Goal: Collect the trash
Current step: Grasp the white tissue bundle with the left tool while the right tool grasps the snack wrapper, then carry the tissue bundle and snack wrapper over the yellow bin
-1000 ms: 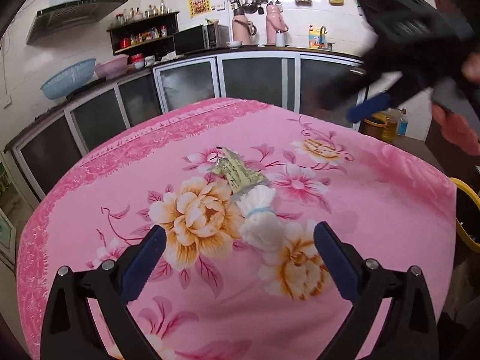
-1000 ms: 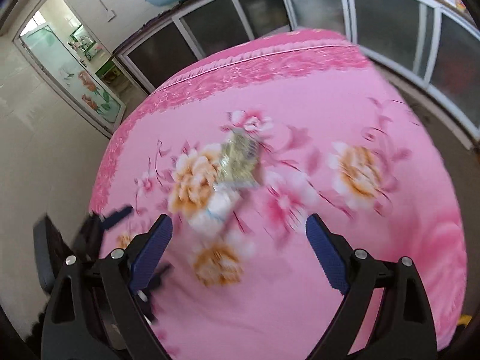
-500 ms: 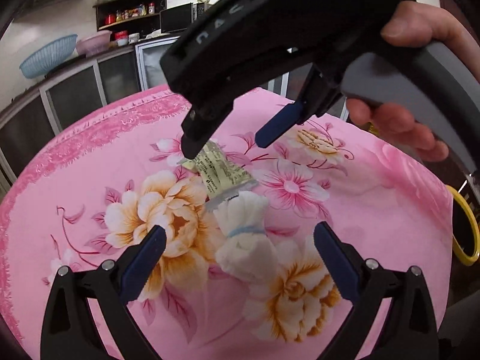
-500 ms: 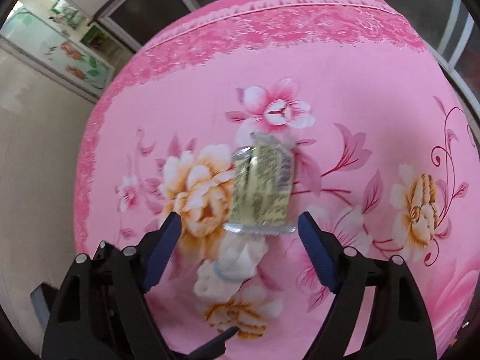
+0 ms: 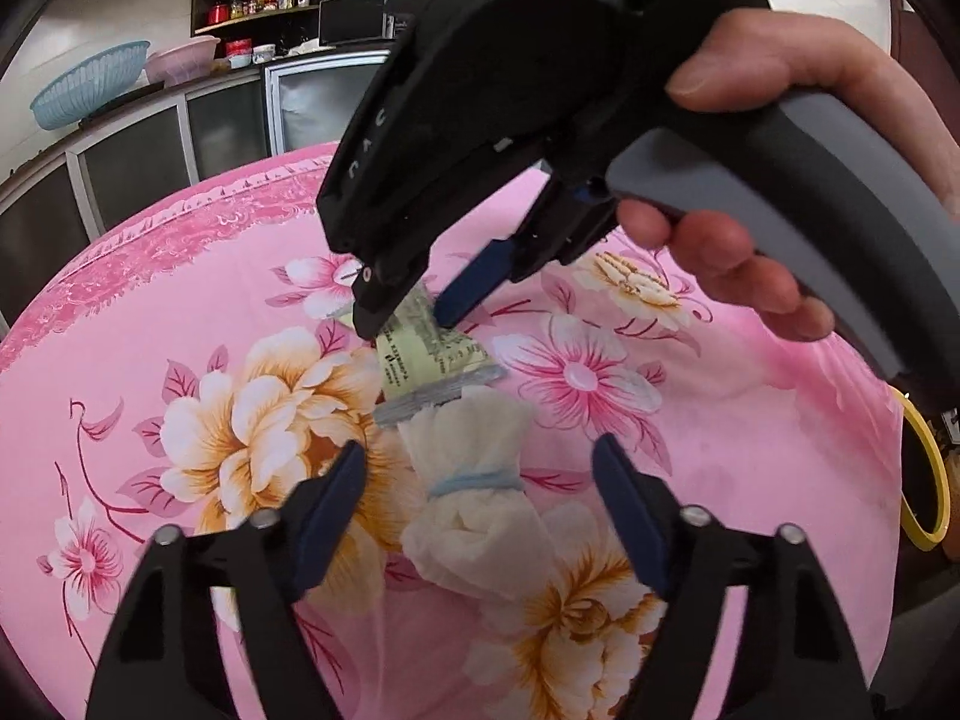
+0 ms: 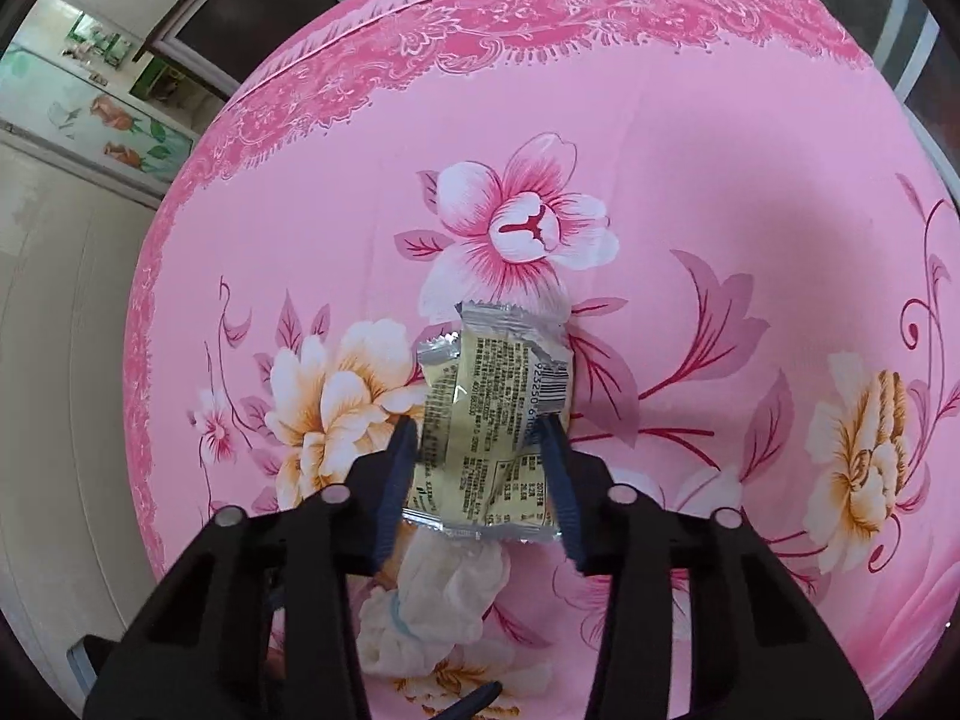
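Nearest the left tool point(image 5: 480, 498), whose jaws are closing from either side without yet touching it, lies a tied white tissue bundle point(image 5: 474, 516) on the pink flowered bench point(image 5: 750, 420); closing too high could skate over the soft wad and pinch only cloth. Just beyond, touching the bundle's top, a torn yellow snack wrapper point(image 6: 492, 438) sits between the closing jaws of the right tool point(image 6: 480, 468), pads at its edges, and the slick foil may buckle, slip free, or drag the bundle.
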The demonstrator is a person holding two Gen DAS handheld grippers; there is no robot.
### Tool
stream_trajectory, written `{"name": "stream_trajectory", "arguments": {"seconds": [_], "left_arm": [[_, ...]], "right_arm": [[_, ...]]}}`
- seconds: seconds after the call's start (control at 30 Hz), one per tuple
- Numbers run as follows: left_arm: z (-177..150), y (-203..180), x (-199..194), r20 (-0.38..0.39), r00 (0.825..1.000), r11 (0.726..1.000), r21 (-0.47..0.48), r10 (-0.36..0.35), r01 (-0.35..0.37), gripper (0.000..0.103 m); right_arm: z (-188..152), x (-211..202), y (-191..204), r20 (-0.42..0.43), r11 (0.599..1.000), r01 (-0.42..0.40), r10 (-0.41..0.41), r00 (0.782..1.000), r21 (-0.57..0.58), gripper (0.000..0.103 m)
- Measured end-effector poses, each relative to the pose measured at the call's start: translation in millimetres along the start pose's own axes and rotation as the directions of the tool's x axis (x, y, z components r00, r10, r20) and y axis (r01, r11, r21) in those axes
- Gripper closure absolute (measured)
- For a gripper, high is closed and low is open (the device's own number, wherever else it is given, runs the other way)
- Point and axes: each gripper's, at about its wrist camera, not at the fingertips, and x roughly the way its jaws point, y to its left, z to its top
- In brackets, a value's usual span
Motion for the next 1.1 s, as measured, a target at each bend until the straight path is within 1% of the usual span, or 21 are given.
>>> {"name": "stream_trajectory", "arguments": {"seconds": [0.03,0.07,0.1,0.13,0.2,0.33,0.37,0.4,0.7,0.9,1.1], "left_arm": [[0,0,3,-0.012,1.0,1.0,-0.001,-0.006,0.006,0.05],[0,1,5,-0.02,1.0,1.0,-0.003,-0.011,0.011,0.056],[-1,1,7,-0.029,0.999,1.0,-0.006,-0.016,0.015,0.069],[-1,2,9,-0.037,0.999,1.0,-0.006,-0.02,0.019,0.072],[-2,3,8,-0.032,0.999,1.0,-0.009,-0.021,0.021,0.074],[0,1,-1,-0.009,1.0,1.0,0.004,-0.007,0.007,0.075],[0,0,-6,-0.003,1.0,1.0,0.006,-0.016,0.016,0.075],[1,-1,-10,0.0,1.0,1.0,0.008,-0.023,0.023,0.075],[-5,-9,-50,0.017,0.999,0.999,0.036,-0.028,0.027,0.075],[-7,-18,-73,0.038,0.999,0.998,0.051,-0.03,0.028,0.075],[-6,-29,-93,0.065,0.997,0.998,0.053,-0.037,0.033,0.075]], "right_arm": [[0,-1,0,0.005,1.0,-0.003,0.003,1.0,-0.001,0.072],[0,-1,1,0.007,1.0,-0.002,0.002,1.0,-0.003,0.08],[0,-3,2,0.014,1.0,0.003,-0.003,1.0,-0.006,0.086],[0,-5,3,0.021,1.0,0.009,-0.009,1.0,-0.008,0.087],[1,-8,3,0.034,1.0,0.016,-0.016,0.999,-0.011,0.091],[0,-20,-2,0.065,1.0,-0.012,0.011,0.998,0.01,0.092],[0,-22,-2,0.068,1.0,-0.015,0.014,0.998,0.009,0.092],[-2,-26,-2,0.08,1.0,-0.013,0.012,0.997,0.01,0.095],[-12,-55,1,0.13,0.999,-0.027,0.024,0.991,0.022,0.095],[-30,-82,-10,0.168,0.998,-0.031,0.022,0.985,0.051,0.095],[-60,-120,-38,0.214,0.995,-0.025,0.003,0.977,0.098,0.095]]}}
